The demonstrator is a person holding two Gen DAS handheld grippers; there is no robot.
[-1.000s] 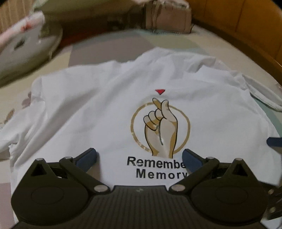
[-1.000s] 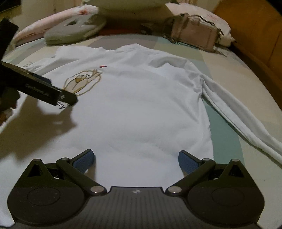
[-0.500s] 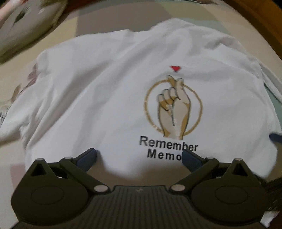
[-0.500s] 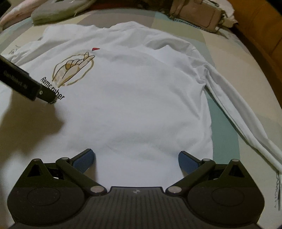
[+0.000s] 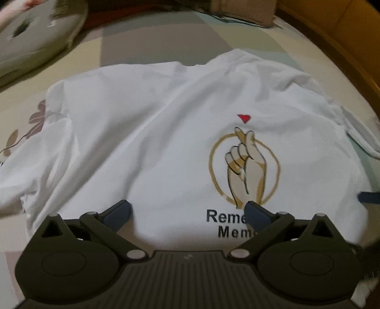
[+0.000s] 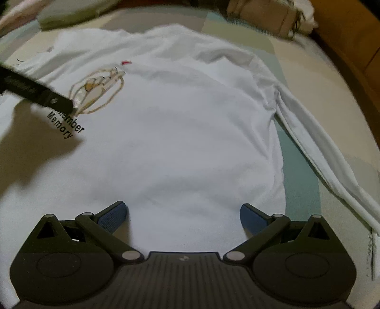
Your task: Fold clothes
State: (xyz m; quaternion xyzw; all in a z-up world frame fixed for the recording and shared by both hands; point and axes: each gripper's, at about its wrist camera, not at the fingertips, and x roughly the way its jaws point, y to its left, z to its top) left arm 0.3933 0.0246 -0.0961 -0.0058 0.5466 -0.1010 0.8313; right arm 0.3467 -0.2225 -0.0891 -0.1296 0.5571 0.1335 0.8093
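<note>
A white long-sleeved shirt (image 5: 147, 147) lies spread flat on a bed, print side up, with a finger-heart picture (image 5: 244, 166) and the words "Remember Memory". It also shows in the right wrist view (image 6: 190, 133), its right sleeve (image 6: 315, 152) stretched along the bed. My left gripper (image 5: 187, 214) is open and empty over the shirt's near hem, just left of the print. My right gripper (image 6: 182, 214) is open and empty over the hem near the right side. The left gripper's body (image 6: 35, 92) shows at the left of the right wrist view.
A grey cushion (image 5: 30, 42) lies at the far left of the bed. A beige bag (image 6: 268, 16) sits at the head of the bed. A wooden bed frame (image 5: 339, 45) runs along the right side. The bedsheet (image 6: 301, 187) has pale colour blocks.
My left gripper has shifted left, so the print now sits to its right. My right gripper has moved a little closer over the hem. Both stay open.
</note>
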